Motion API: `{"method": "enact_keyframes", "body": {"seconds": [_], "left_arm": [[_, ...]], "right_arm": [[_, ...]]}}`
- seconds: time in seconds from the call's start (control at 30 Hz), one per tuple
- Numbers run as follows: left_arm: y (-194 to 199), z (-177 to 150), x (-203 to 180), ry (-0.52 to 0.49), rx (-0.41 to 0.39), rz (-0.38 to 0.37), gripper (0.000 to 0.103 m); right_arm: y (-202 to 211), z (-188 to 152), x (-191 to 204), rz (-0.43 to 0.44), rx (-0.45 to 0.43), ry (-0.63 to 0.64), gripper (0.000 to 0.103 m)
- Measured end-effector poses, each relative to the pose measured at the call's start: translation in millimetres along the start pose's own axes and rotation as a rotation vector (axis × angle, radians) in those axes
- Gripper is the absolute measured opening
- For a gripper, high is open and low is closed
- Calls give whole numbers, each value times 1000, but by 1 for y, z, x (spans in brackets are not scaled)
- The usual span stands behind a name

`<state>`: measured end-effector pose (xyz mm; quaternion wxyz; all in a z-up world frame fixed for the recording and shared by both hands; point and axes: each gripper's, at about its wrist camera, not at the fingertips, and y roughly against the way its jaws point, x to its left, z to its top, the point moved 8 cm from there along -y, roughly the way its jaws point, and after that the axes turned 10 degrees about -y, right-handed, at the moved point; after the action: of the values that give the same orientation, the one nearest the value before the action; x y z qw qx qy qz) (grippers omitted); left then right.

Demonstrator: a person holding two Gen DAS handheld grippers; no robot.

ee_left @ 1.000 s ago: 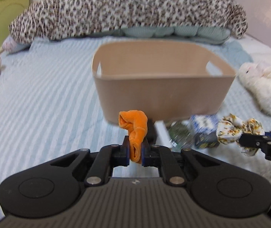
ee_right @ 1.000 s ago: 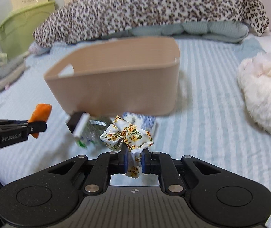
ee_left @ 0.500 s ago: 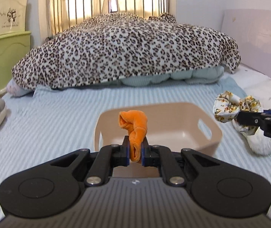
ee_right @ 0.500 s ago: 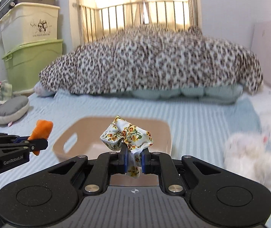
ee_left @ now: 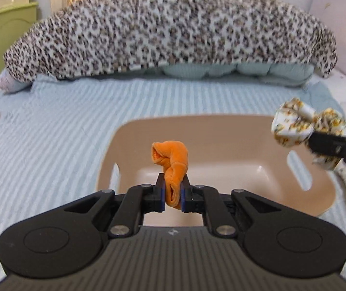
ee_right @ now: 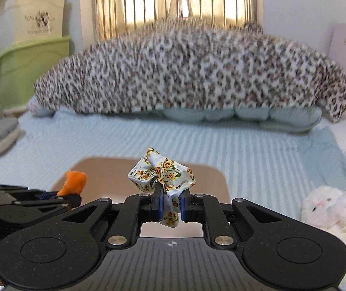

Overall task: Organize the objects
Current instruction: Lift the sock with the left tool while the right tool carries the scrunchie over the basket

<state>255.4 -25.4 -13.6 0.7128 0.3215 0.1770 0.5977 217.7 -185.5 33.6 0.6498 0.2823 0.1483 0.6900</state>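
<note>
— How far along are they, would you say?

— Midway, by my guess. The left gripper has its jaws pinched tight on an orange scrunchie, held up over the near edge of the beige basket. The right gripper is clamped on a floral scrunchie, also raised in front of the basket. Neither has been let go.

— Anything in the basket yet?

— The part of the floor I can see in the left camera is bare. So both pieces are picked up and carried to the bin, and the dropping in is what's left.

— Do the two cameras tell you different things?

— They do. The left one looks down into the basket, showing its inside and the handle slot in each side wall, and it catches the floral scrunchie hanging over the right rim. The right one only sees the basket's far rim as a flat tan patch, so from it you can't judge what's inside. But it shows a white plush toy lying on the striped bedspread to the right, and the stacked storage bins by the wall. The leopard-print blanket fills the back of both.
</note>
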Motion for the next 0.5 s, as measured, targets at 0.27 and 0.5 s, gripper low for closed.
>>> {"method": "enact_keyframes", "body": {"seconds": [0.27, 0.5], "left_arm": [[-44, -23, -1, 22, 142, -4, 14], [-16, -12, -4, -8, 76, 0, 64]], "right_arm": [[-52, -37, -3, -59, 137, 26, 12], [-43, -42, -8, -62, 133, -3, 52]]}}
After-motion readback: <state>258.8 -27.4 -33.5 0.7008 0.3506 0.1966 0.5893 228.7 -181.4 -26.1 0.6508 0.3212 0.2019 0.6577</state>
